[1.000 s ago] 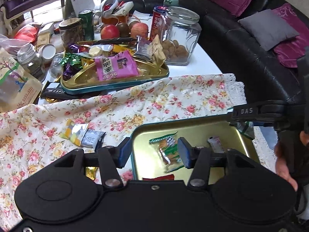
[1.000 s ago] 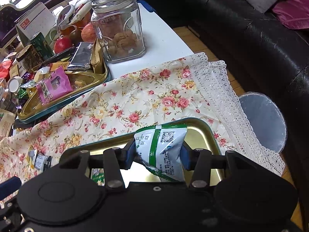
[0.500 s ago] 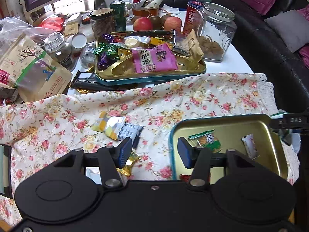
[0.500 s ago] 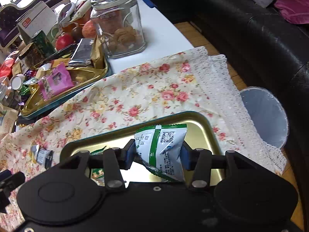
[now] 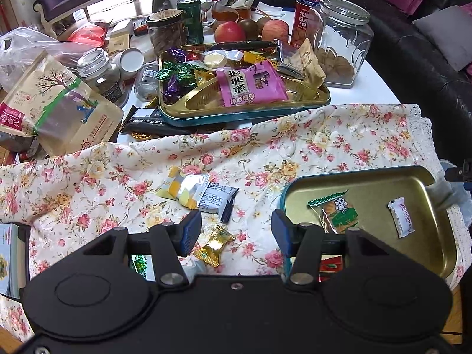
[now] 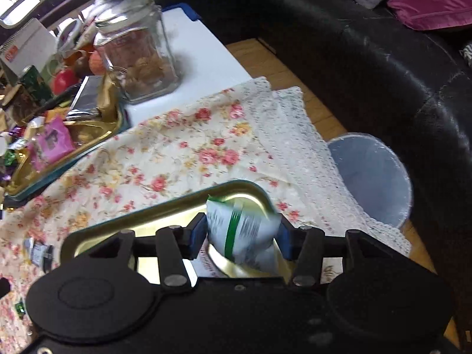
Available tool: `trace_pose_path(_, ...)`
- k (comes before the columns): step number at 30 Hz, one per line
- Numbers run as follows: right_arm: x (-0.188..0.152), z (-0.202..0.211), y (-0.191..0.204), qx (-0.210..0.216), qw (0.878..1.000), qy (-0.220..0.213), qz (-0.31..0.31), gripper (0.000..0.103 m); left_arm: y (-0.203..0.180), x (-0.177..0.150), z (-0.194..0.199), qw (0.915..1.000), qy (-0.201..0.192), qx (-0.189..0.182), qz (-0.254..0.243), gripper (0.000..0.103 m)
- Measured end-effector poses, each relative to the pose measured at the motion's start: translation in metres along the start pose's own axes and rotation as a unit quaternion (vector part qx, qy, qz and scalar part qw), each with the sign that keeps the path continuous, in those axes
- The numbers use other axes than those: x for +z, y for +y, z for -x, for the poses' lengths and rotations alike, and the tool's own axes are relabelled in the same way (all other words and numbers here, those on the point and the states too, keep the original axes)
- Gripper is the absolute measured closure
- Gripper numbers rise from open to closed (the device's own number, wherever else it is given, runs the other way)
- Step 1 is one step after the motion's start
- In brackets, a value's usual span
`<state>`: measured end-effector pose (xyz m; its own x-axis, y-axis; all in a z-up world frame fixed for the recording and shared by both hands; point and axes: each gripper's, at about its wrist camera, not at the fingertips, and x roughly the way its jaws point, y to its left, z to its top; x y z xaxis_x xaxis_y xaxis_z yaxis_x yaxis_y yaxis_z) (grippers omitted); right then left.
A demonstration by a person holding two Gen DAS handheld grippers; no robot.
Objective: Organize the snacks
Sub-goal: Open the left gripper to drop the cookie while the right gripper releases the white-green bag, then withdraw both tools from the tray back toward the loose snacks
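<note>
My left gripper (image 5: 236, 233) stands open over the floral cloth (image 5: 295, 147), with a gold-wrapped candy (image 5: 214, 246) lying on the cloth just below its gap. A yellow-silver packet (image 5: 183, 190) and a white packet (image 5: 216, 197) lie just beyond. To its right the near gold tray (image 5: 368, 174) holds a green-wrapped snack (image 5: 336, 212) and a small white candy (image 5: 399, 215). My right gripper (image 6: 240, 236) hangs over that same tray (image 6: 165, 209). Its jaws are opening, and the white-and-green snack packet (image 6: 242, 230) between them is blurred and coming loose.
A far gold tray (image 5: 244, 112) is heaped with candies and a pink packet. Behind it are a glass jar (image 5: 342, 38), apples, cans and bags. A black sofa curves along the right, and a pale waste bin (image 6: 368, 177) stands beside the table's edge.
My left gripper has swung left, from above the near tray to above the cloth and loose candies. The right gripper's jaws have widened and the packet has slipped and blurred.
</note>
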<state>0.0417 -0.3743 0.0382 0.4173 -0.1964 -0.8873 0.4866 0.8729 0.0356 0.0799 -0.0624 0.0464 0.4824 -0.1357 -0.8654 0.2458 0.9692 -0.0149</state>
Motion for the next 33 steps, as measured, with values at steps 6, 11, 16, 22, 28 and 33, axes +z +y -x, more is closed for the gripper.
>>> trace_pose_path(6, -0.001, 0.004, 0.011, 0.009, 1.000, -0.005, 0.014, 0.049, 0.003, 0.000, -0.002, 1.0000, 0.002, 0.003, 0.003, 0.045)
trace_pose_path(11, -0.001, 0.001, 0.017, 0.010, 1.000, 0.007, 0.014, 0.049, 0.010, -0.002, -0.006, 0.9998, 0.012, 0.016, 0.006, 0.045)
trace_pose_path(16, -0.003, -0.004, 0.028, 0.009, 0.999, 0.024, 0.025, 0.049, 0.022, -0.003, -0.007, 0.9994, 0.017, 0.024, 0.017, 0.045)
trace_pose_path(22, -0.008, -0.004, 0.050, 0.016, 0.998, 0.029, 0.050, 0.049, 0.035, -0.004, -0.008, 0.9988, 0.026, 0.027, 0.031, 0.045)
trace_pose_path(28, -0.013, -0.001, 0.073, 0.022, 0.996, 0.029, 0.078, 0.049, 0.047, -0.007, -0.007, 0.9983, 0.028, 0.038, 0.035, 0.044)
trace_pose_path(33, -0.013, -0.001, 0.087, 0.026, 0.995, 0.032, 0.087, 0.049, 0.054, -0.007, -0.004, 0.9979, 0.026, 0.041, 0.043, 0.044)
